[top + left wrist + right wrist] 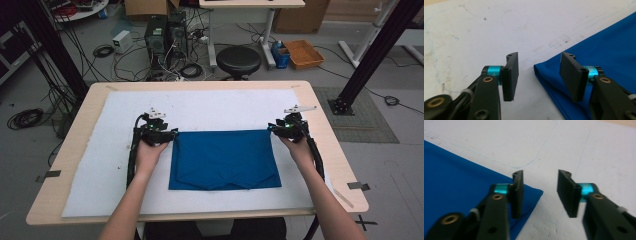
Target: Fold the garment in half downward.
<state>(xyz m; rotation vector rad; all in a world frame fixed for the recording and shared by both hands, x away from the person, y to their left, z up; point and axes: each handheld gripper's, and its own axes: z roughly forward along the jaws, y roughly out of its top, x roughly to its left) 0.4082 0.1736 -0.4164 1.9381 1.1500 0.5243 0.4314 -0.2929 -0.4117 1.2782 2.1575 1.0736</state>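
Blue, smooth folded fabric rectangle [224,159] lay flat on the white sheet [100,175] covering the light wooden tabletop [75,132], about centre and slightly toward the person's side, its near edge showing overlapped folds. Left tongs [172,133] sat at the cloth's far left corner, held in the person's left hand [151,150]; right tongs [271,128] sat at the far right corner, held in the right hand [295,145]. In the left gripper view the left tongs [539,75] stood apart, nothing pinched; the cloth's corner [599,62] lay below and between the jaws, nearer the right-hand one, pads not pressing it. In the right gripper view the right tongs [540,193] also stood apart, gripping nothing; the cloth corner [461,190] lay under the left-hand jaw, bare white sheet [579,150] under the other. The sheet carried faint pen lines and smudges. Beyond the tabletop stood a round black stool [238,61] and an orange tray [303,53] on the floor, with tangled cables.
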